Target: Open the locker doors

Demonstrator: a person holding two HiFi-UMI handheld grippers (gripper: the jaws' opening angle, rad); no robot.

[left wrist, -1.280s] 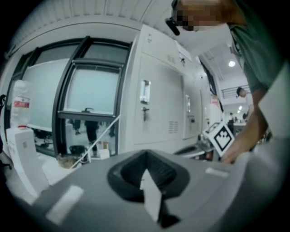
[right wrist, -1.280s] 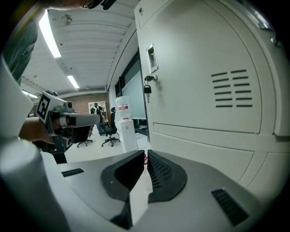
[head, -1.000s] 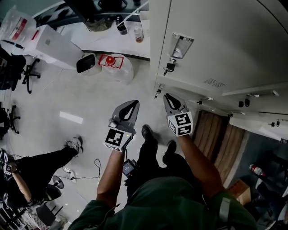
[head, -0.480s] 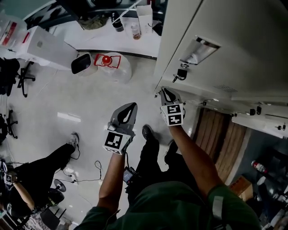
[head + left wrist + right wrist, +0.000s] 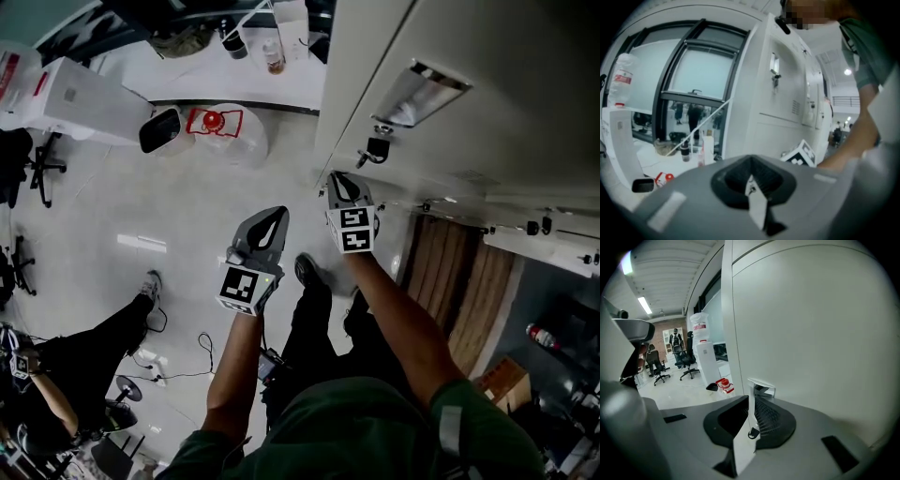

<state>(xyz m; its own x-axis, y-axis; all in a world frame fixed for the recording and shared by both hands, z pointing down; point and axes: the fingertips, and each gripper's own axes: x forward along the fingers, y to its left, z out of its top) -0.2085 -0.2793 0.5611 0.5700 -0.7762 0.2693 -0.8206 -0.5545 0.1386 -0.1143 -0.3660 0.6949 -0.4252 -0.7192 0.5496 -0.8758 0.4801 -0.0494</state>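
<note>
Pale grey lockers (image 5: 487,56) fill the upper right of the head view. The nearest door carries a recessed metal handle (image 5: 424,89) and, below it, a lock with a key (image 5: 375,148) hanging in it. My right gripper (image 5: 339,178) is shut and holds nothing, its tip close to the locker's lower corner just under the key. In the right gripper view the handle (image 5: 761,387) sits just past the right gripper (image 5: 752,401). My left gripper (image 5: 272,214) is shut and empty, out over the floor away from the lockers. The left gripper (image 5: 751,180) faces the locker side (image 5: 787,93).
A white water dispenser (image 5: 84,89), a red-labelled jug (image 5: 220,127) and a dark bin (image 5: 159,131) stand at the far left. A person's legs (image 5: 84,347) and a cable (image 5: 202,352) lie lower left. Lower locker doors (image 5: 544,248) hang open at the right.
My right gripper has moved up toward the locker and now sits just under the key. The left gripper has barely shifted.
</note>
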